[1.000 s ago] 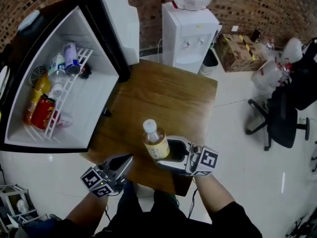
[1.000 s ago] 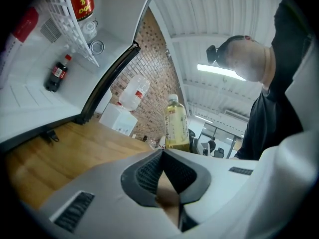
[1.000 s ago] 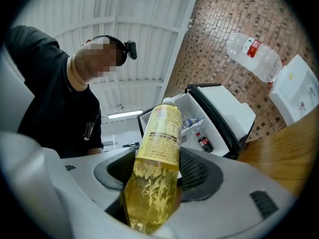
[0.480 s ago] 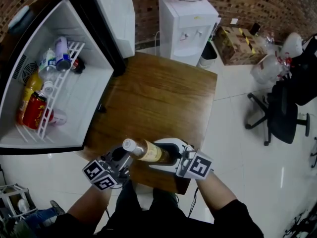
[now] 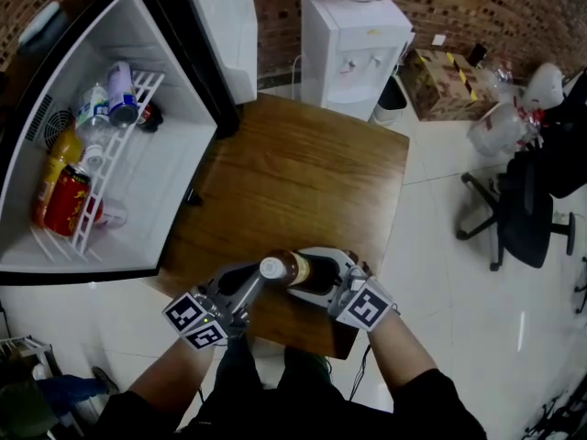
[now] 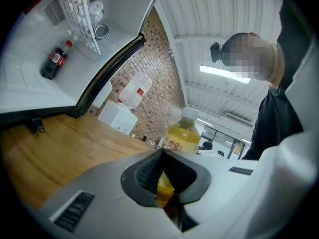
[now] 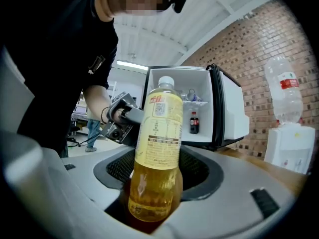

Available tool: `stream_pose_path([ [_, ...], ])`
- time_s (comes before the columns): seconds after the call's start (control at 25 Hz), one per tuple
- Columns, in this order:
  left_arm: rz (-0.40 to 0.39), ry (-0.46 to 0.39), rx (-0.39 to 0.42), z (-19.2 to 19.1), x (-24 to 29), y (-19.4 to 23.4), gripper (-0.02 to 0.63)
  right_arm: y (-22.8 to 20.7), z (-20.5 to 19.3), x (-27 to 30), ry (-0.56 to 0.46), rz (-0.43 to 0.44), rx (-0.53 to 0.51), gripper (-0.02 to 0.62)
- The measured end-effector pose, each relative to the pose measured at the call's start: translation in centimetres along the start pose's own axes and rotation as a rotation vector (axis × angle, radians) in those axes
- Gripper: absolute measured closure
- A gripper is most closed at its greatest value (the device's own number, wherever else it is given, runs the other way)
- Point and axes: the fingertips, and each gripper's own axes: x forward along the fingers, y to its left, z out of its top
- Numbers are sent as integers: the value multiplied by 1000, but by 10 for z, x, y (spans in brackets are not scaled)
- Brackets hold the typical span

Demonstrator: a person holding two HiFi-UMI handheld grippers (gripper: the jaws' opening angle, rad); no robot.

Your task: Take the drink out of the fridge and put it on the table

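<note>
The right tool (image 5: 310, 274) is clamped on the lower body of the clear plastic bottle of amber-yellow drink (image 5: 293, 269). Its ribbed dark pads press on either side of the bottle, well below the pale printed label. In the head view the bottle lies tipped nearly level over the near edge of the brown wood-grain table (image 5: 303, 181). It is out of the open white fridge (image 5: 174, 172), and its white screw cap (image 5: 271, 268) points at the left tool (image 5: 249, 284). That tool's jaws stand together with nothing between them, just beside the cap.

The step in hand looks like the set-down. To do it well, the bottle should probably be swung upright first, then moved further in from the edge. It should come down until the round base sits flat on the wood before the pads let go.

The plastic looks smooth and thin-walled, and the liquid will slosh, so a slow, steady lowering seems wise. The tabletop looks flat, hard and matt.
</note>
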Motion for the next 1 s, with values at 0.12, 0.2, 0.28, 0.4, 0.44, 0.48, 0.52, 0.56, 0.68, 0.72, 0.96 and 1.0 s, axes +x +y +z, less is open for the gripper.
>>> stream_pose_path([
  [0.12, -48, 22, 16, -6, 5, -13, 612, 4, -6, -6, 23, -10, -18, 304],
  [0.2, -74, 34, 19, -10, 8, -20, 612, 6, -9, -9, 24, -24, 0, 304],
  [0.28, -72, 28, 6, -11, 8, -20, 612, 5, -9, -9, 20, -40, 13, 302],
  [0.4, -54, 21, 5, -9, 5, -15, 612, 1, -11, -6, 41, -45, 6, 294],
  [0.44, -49, 21, 10, -8, 3, -16, 612, 1, -10, -6, 41, -48, 7, 287],
  [0.48, -42, 21, 14, -6, 1, -16, 612, 1, -8, -8, 35, -57, 17, 280],
  [0.52, -32, 20, 15, -4, -3, -17, 612, 0, -4, -12, 24, -71, 35, 245],
  [0.56, -20, 17, 17, 0, -7, -18, 612, -2, 0, -17, 11, -89, 58, 236],
  [0.68, 18, 3, 34, 15, -21, -25, 612, -8, 17, -37, -35, -133, 105, 229],
  [0.72, 32, -3, 43, 21, -28, -29, 612, -9, 22, -45, -42, -142, 120, 229],
  [0.96, 109, -51, 77, 56, -84, -64, 612, -1, 64, -96, -35, -191, 214, 230],
  [1.0, 116, -59, 79, 62, -96, -74, 612, 5, 77, -102, -34, -186, 219, 232],
])
